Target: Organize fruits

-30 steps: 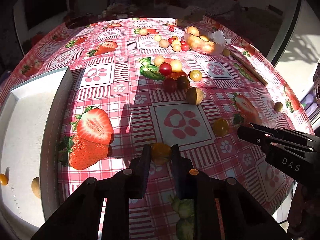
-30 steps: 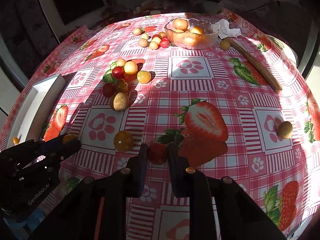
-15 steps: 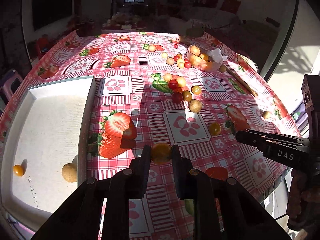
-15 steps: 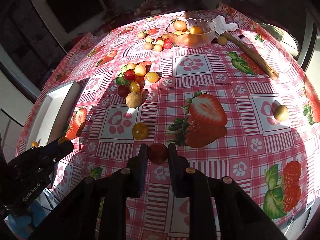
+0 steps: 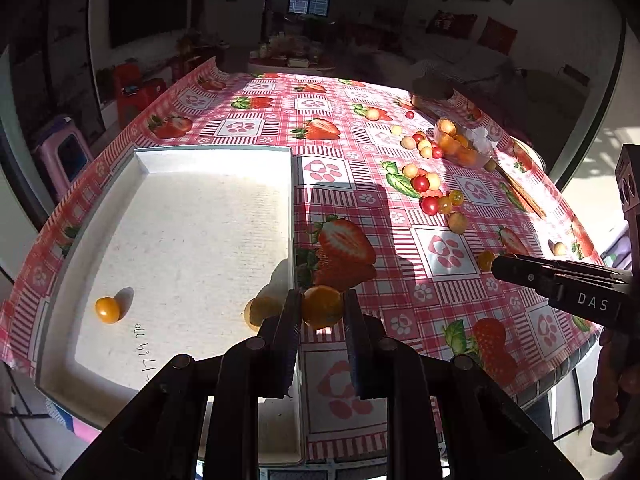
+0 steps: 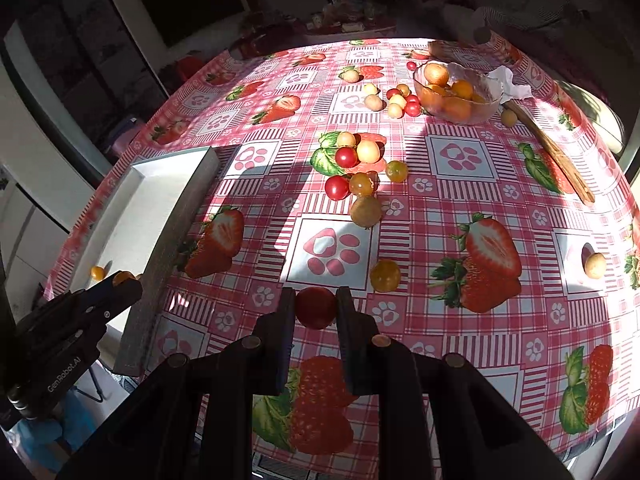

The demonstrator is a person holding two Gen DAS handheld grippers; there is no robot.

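Note:
My left gripper (image 5: 322, 312) is shut on an orange fruit (image 5: 322, 306) and holds it above the right rim of the white tray (image 5: 180, 224). The tray holds a small orange fruit (image 5: 107, 309) and a yellow-brown fruit (image 5: 262, 312). My right gripper (image 6: 316, 308) is shut on a red tomato (image 6: 315, 307) above the tablecloth; it also shows in the left wrist view (image 5: 560, 280). Loose fruits lie in a cluster (image 6: 360, 172) mid-table, a yellow one (image 6: 385, 275) lies just beyond the right gripper.
A glass bowl (image 6: 460, 92) with orange fruits stands at the far right, with more small fruits (image 6: 394, 100) beside it. A wooden stick (image 6: 548, 152) lies along the right edge. A lone fruit (image 6: 595, 265) lies at the far right. The left gripper shows in the right wrist view (image 6: 120, 288).
Both grippers have lifted higher and drawn back with their fruits. The left gripper has moved left, to the tray's right rim.

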